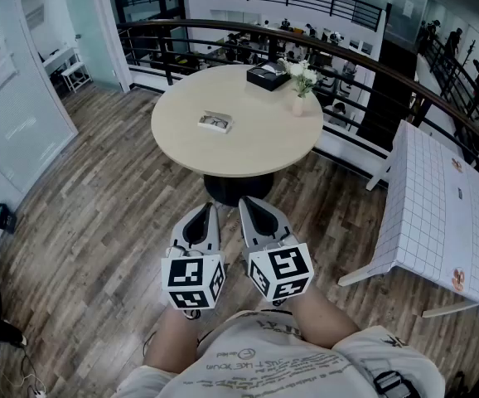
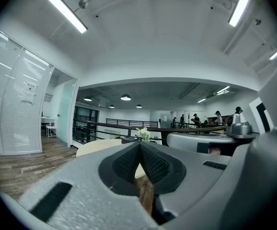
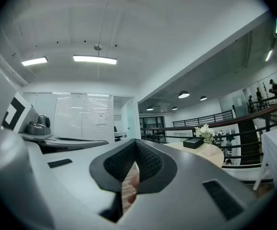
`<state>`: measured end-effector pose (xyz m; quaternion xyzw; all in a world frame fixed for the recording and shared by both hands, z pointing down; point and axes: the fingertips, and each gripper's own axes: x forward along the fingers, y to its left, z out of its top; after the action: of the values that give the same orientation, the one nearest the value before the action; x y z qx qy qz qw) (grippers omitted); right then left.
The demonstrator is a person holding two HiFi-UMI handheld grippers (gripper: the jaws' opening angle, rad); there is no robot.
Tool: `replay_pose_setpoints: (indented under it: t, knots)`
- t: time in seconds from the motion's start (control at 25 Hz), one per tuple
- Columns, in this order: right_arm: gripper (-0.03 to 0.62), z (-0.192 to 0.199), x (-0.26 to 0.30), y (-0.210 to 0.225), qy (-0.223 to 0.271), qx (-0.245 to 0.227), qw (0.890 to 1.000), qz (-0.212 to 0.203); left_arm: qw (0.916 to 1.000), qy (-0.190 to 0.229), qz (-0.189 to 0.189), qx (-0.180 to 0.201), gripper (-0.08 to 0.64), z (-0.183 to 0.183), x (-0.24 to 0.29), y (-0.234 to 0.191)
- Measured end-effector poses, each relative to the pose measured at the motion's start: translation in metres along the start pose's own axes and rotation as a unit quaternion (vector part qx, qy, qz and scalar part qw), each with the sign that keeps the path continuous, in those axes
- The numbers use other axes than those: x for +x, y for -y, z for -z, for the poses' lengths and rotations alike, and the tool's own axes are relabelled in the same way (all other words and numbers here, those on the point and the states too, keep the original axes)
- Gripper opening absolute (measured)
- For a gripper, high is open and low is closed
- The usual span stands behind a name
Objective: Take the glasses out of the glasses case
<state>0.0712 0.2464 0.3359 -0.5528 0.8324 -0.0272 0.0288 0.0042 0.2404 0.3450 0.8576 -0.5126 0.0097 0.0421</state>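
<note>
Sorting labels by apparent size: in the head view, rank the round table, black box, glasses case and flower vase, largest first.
1. round table, by far.
2. black box.
3. glasses case and flower vase look about alike; the vase stands farther off, so I won't rank them.

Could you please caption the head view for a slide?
Left gripper and right gripper, shut, short of the round table bearing the glasses case.

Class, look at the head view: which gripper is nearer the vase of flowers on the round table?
Right. The right gripper hangs off the round table, on the vase side; the left gripper hangs beside it, farther from the vase.
</note>
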Motion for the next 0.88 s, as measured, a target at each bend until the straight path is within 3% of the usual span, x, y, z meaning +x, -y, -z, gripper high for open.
replay_pose_setpoints:
  t: [0.28, 0.52, 0.88]
  knots:
    - [0.009, -0.002, 0.004, 0.002, 0.003, 0.001, 1.0, 0.0, 1.0, 0.001, -0.001, 0.001, 0.009, -0.003, 0.005, -0.003]
    - [0.009, -0.011, 0.006, 0.005, 0.036, 0.01, 0.999, 0.014, 1.0, 0.003, -0.004, 0.0, 0.009, -0.004, 0.006, -0.01]
    - [0.009, 0.003, 0.018, -0.026, 0.028, 0.006, 1.0, -0.002, 1.0, 0.004, -0.007, -0.005, 0.009, 0.008, -0.008, -0.034]
